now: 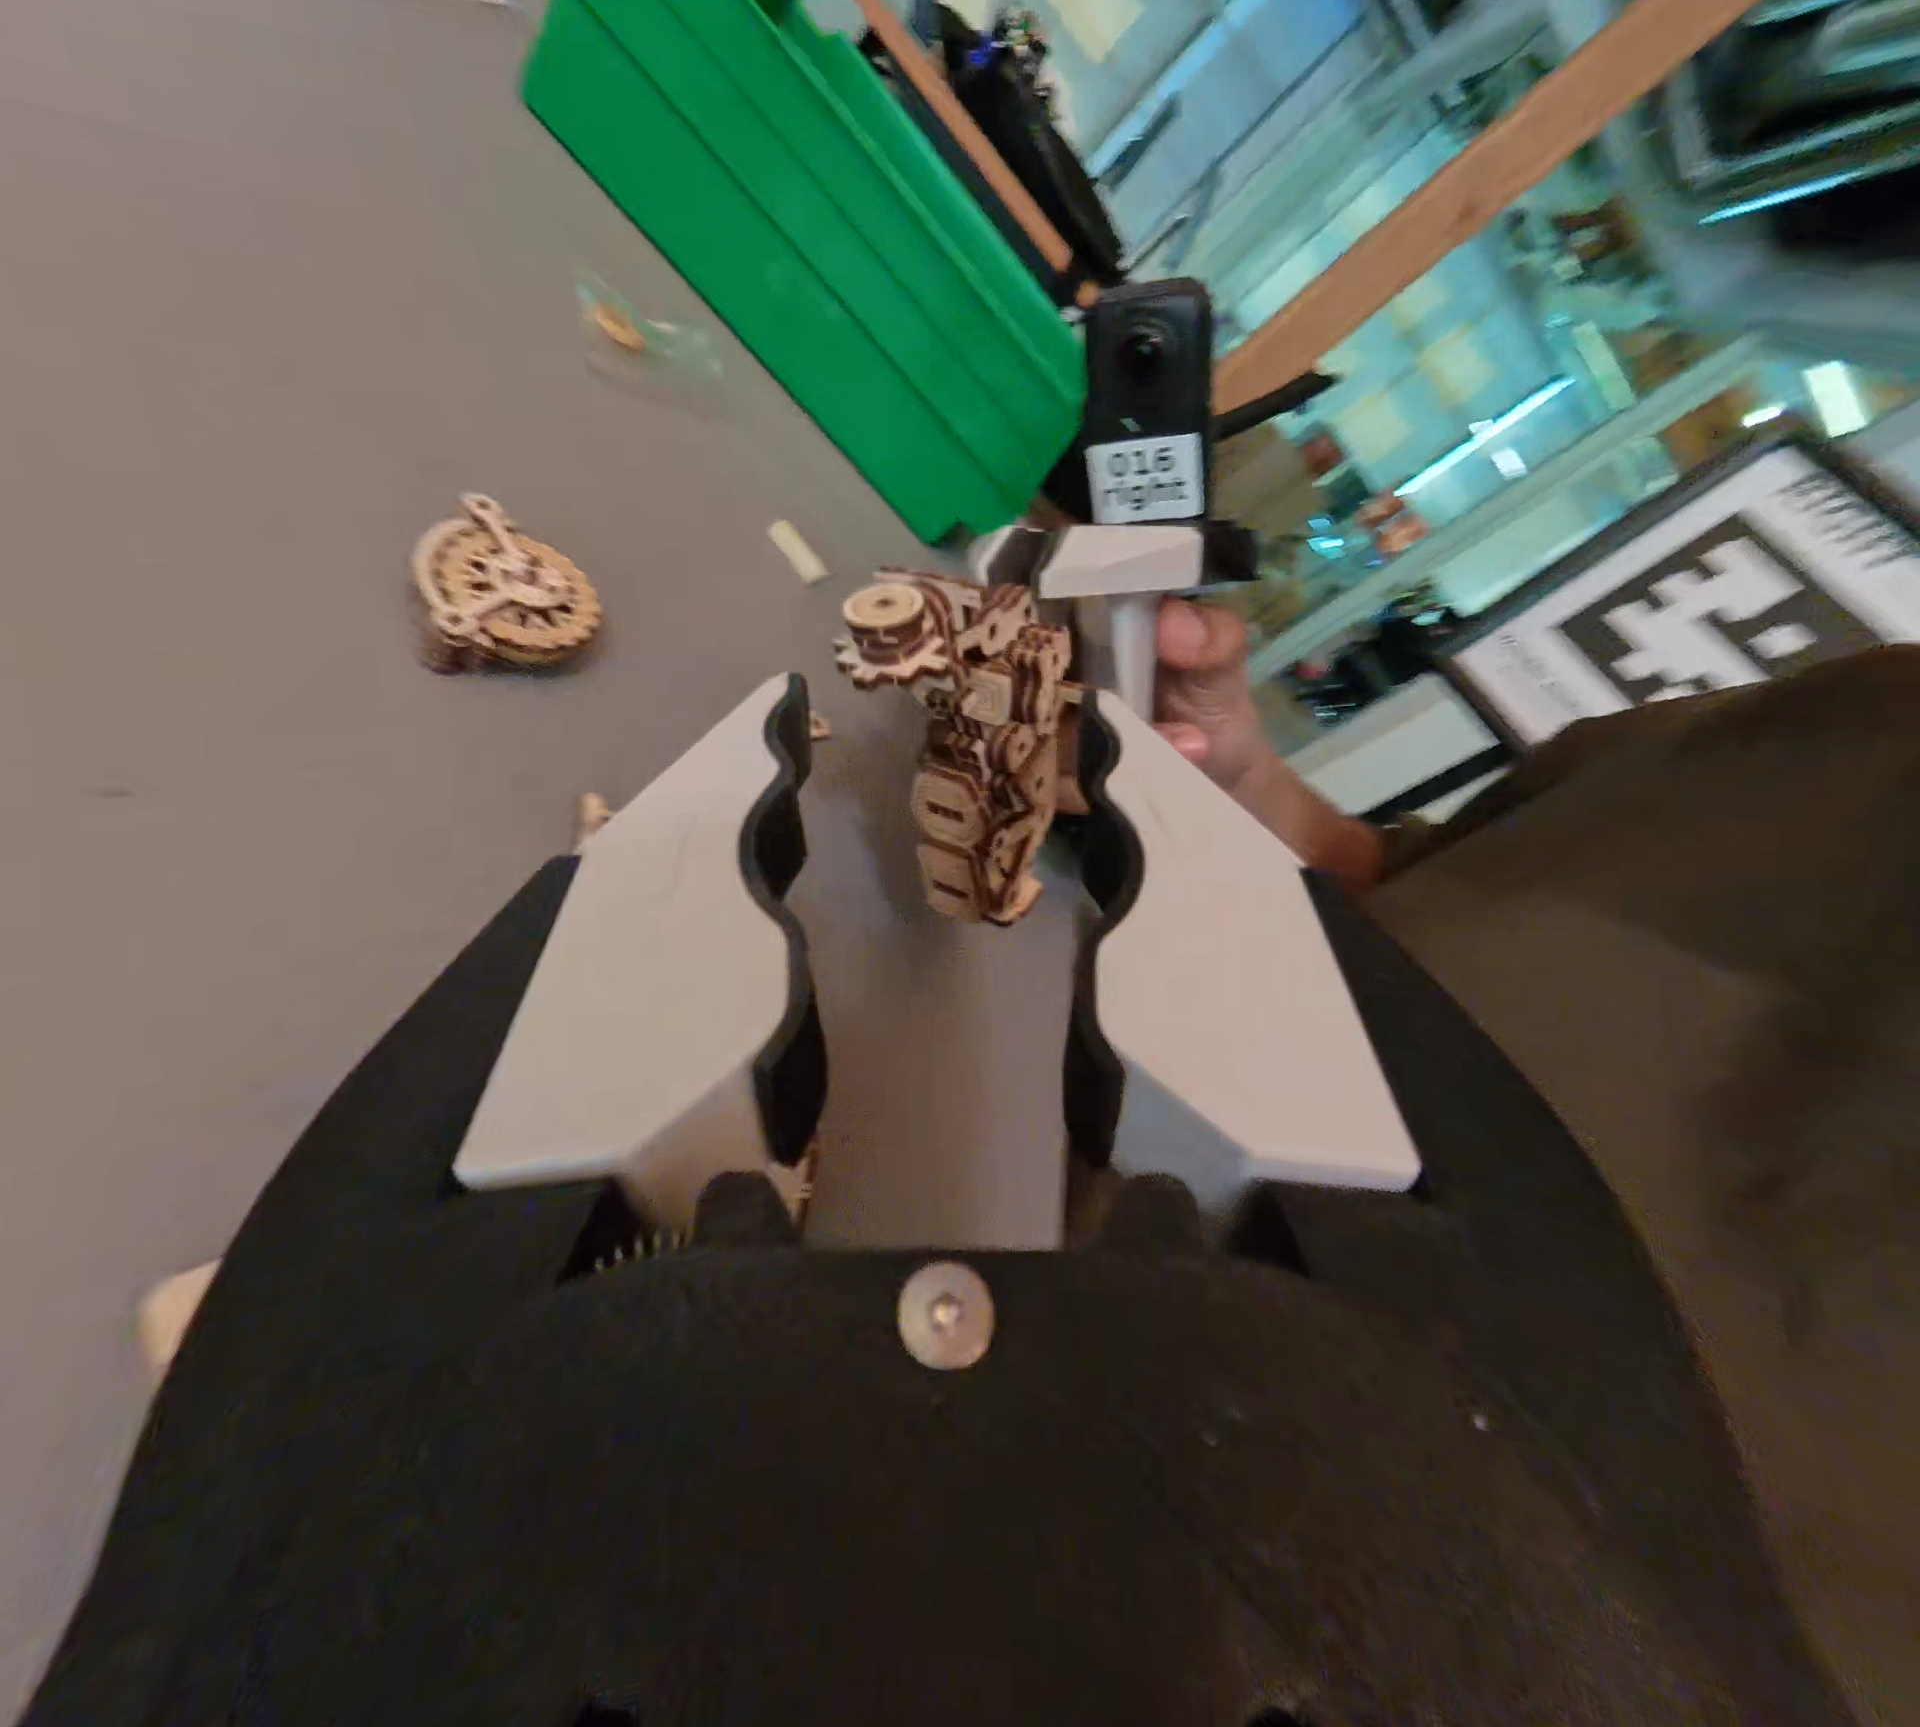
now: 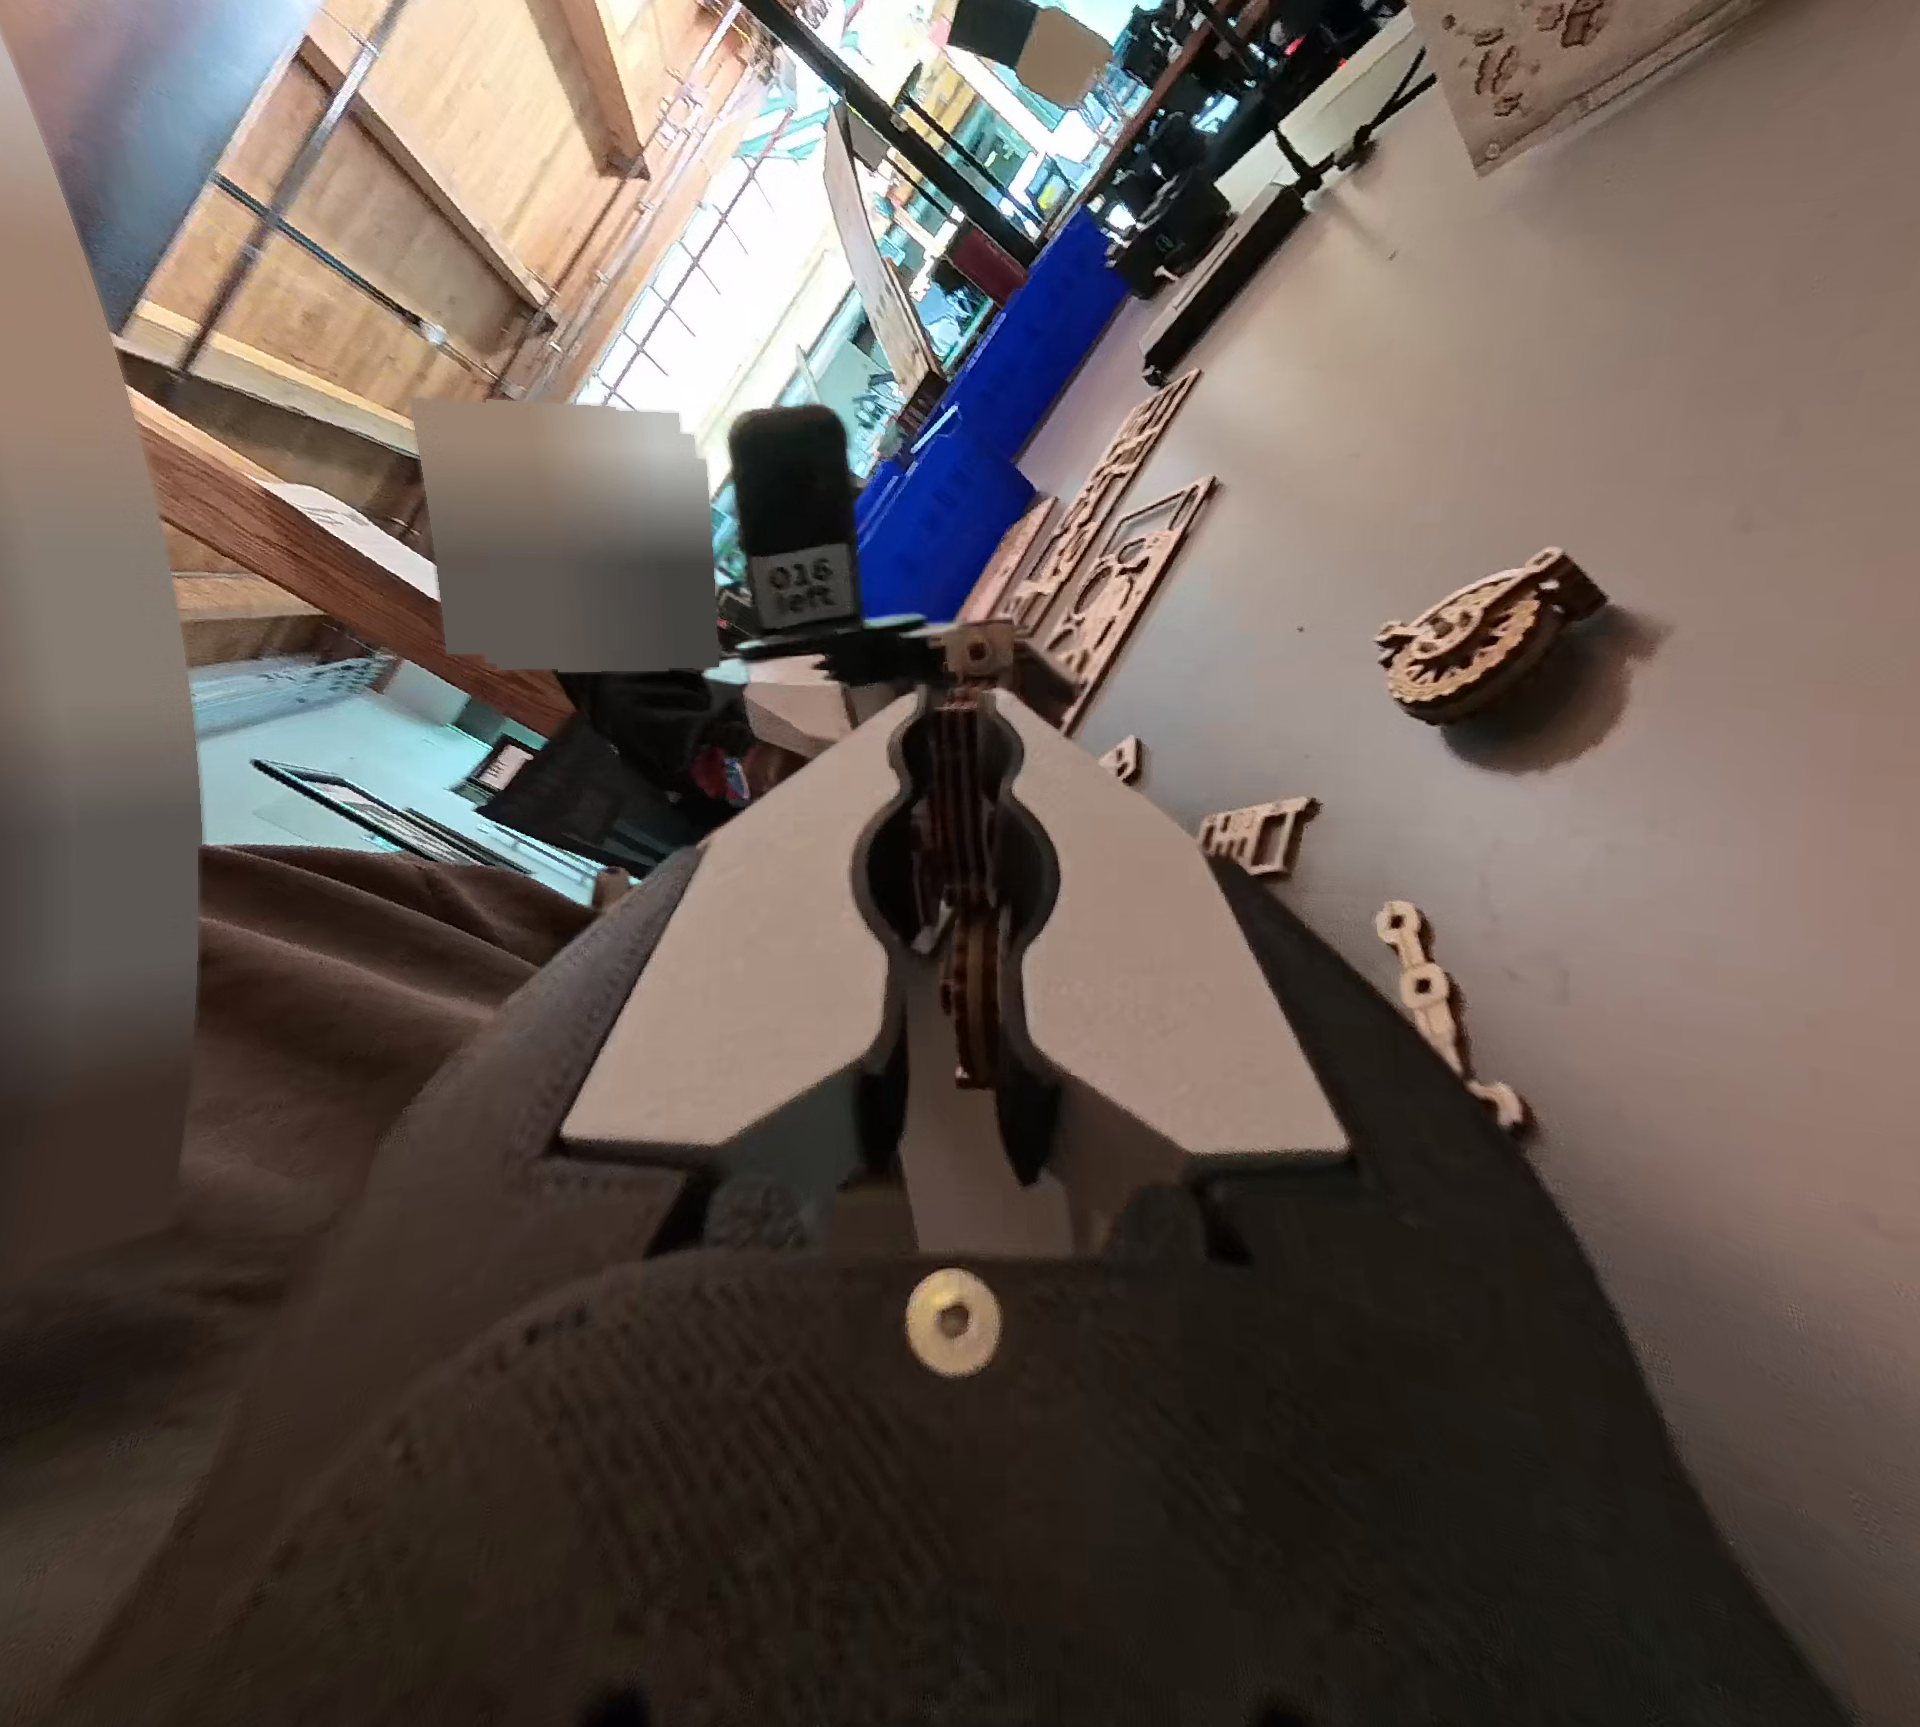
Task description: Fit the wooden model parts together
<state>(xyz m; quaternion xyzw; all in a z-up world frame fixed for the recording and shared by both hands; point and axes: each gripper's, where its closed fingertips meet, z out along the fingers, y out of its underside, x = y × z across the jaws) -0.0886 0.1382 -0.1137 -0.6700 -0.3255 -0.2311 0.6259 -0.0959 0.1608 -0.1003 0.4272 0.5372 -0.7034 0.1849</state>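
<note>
Right wrist view: right gripper (image 2: 951,721) clamps the wooden assembly (image 2: 966,856); left gripper (image 1: 951,721), spread and empty, must next approach it carefully.

A green plastic bin (image 1: 790,223) stands at the far side of the grey table (image 1: 208,327). Blue bins (image 2: 966,482) sit far off on the table.

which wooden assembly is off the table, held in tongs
The long gear-tipped assembly, clamped in the right tongs. The round wheel-shaped assembly lies alone on the grey table.
</note>
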